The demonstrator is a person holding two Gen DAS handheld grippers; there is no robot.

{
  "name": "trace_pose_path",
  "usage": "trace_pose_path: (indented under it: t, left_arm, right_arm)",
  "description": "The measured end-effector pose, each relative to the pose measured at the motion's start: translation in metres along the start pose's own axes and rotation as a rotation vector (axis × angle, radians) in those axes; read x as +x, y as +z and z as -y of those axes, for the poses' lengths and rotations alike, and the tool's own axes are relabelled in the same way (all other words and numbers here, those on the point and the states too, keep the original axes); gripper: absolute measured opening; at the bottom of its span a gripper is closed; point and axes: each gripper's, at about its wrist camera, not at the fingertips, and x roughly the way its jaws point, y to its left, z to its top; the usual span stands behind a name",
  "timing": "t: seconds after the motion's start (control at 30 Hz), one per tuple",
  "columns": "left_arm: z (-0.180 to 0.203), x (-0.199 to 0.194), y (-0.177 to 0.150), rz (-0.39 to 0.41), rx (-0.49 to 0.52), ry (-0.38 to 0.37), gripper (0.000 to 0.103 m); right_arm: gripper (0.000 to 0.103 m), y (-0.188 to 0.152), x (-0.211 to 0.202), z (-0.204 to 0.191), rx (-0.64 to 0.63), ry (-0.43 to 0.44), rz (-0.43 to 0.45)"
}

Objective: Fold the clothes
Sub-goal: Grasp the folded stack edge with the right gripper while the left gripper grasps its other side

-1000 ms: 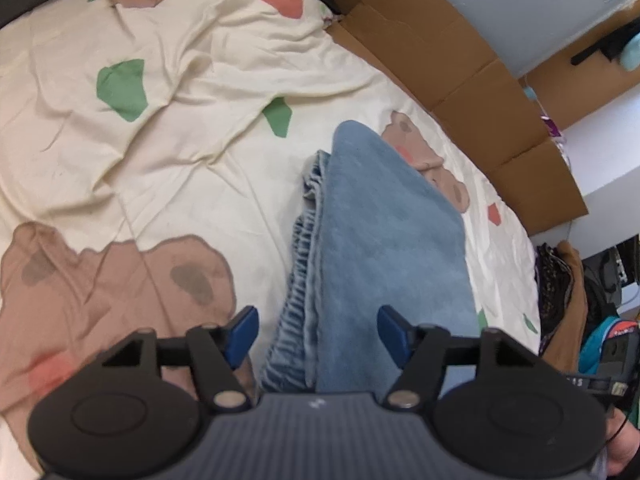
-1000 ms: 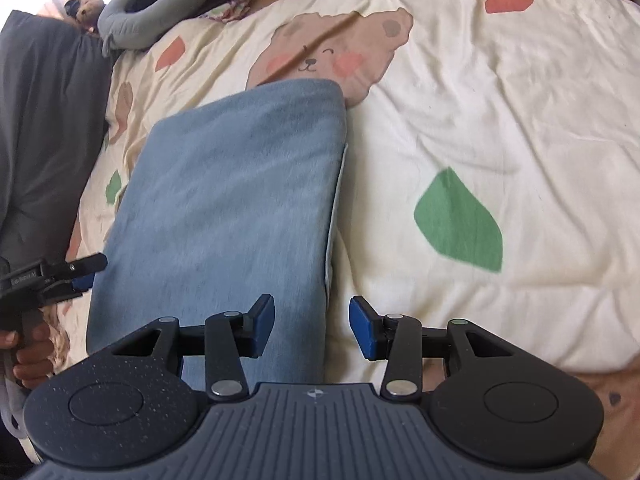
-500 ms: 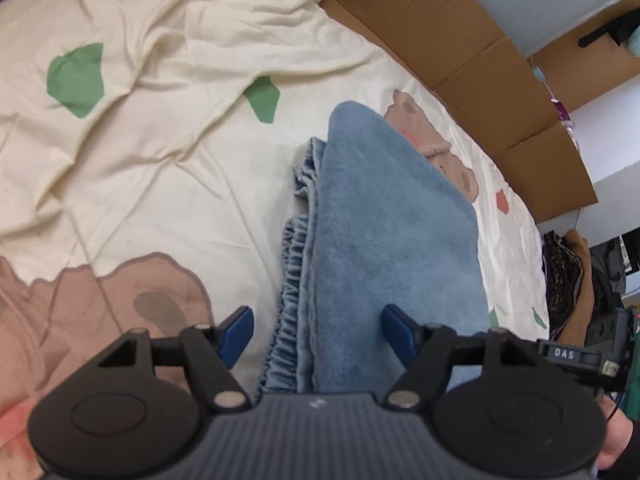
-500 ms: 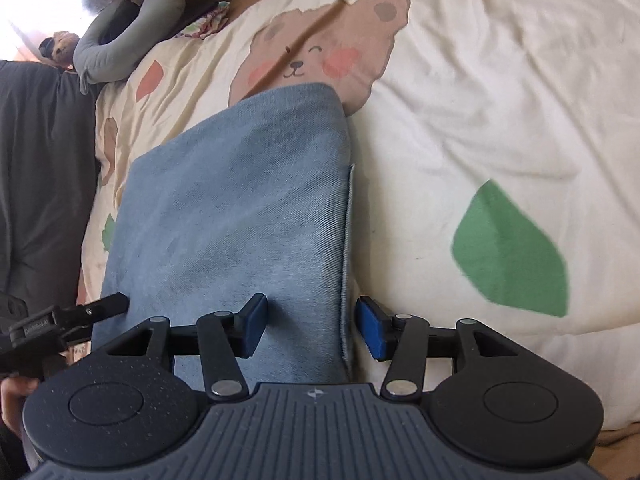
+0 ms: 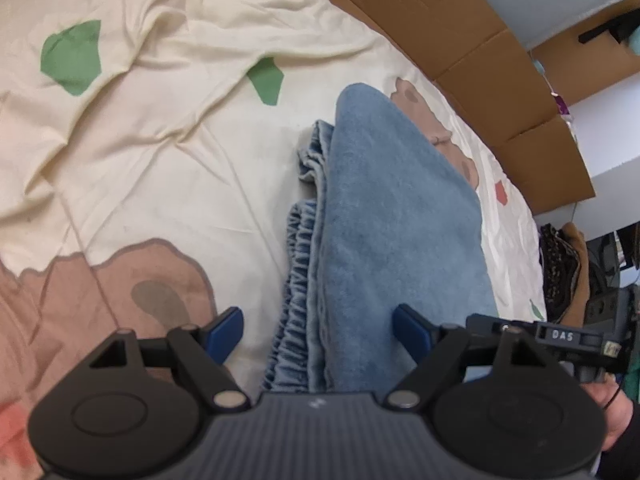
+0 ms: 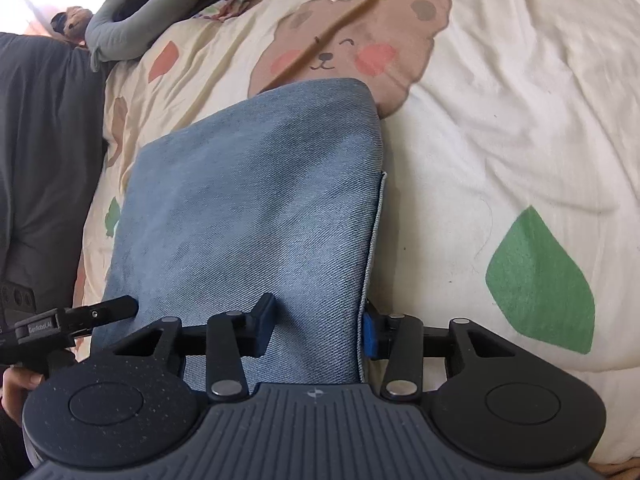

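Observation:
A folded blue denim garment (image 5: pixel 392 220) lies on a cream bear-print bed cover (image 5: pixel 160 140), its gathered elastic waistband (image 5: pixel 296 280) toward the left. My left gripper (image 5: pixel 316 320) hangs low over the near end, its jaws opening wide; the left pad is over the sheet and the right pad above the denim, neither pressing. In the right wrist view the same garment (image 6: pixel 248 208) fills the middle. My right gripper (image 6: pixel 318 320) straddles its right edge with jaws closing; fabric fills the gap and bulges between the pads. One of the left gripper's fingers (image 6: pixel 108 308) shows at the left.
Flattened cardboard (image 5: pixel 480 60) lines the far side of the bed. A grey curved cushion (image 6: pixel 140 28) and dark grey fabric (image 6: pixel 40 140) lie at the left. A heap of dark clothes (image 5: pixel 560 264) sits off the bed's right side.
Both grippers have sunk closer to the garment. The left jaws have spread wider. The garment's right edge, earlier ahead of the right fingers, now sits between them.

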Motion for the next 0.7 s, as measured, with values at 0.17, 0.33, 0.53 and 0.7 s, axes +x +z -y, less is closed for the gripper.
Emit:
trace_pose_path:
  t: [0.17, 0.33, 0.53, 0.7]
  left_arm:
    - [-0.003, 0.005, -0.001, -0.012, -0.015, -0.038, 0.085]
    - [-0.005, 0.007, -0.001, -0.02, -0.029, -0.083, 0.073]
    - [0.004, 0.003, 0.0, -0.007, 0.009, -0.071, 0.067]
    - [0.009, 0.003, -0.002, -0.004, 0.009, -0.107, 0.062]
  right_arm:
    - [0.063, 0.003, 0.01, 0.004, 0.026, 0.038, 0.007]
    - [0.03, 0.01, 0.002, -0.003, -0.029, 0.03, -0.019]
    - [0.019, 0.021, -0.016, -0.025, -0.104, 0.018, -0.057]
    - [0.019, 0.036, -0.032, -0.037, -0.153, -0.004, -0.09]
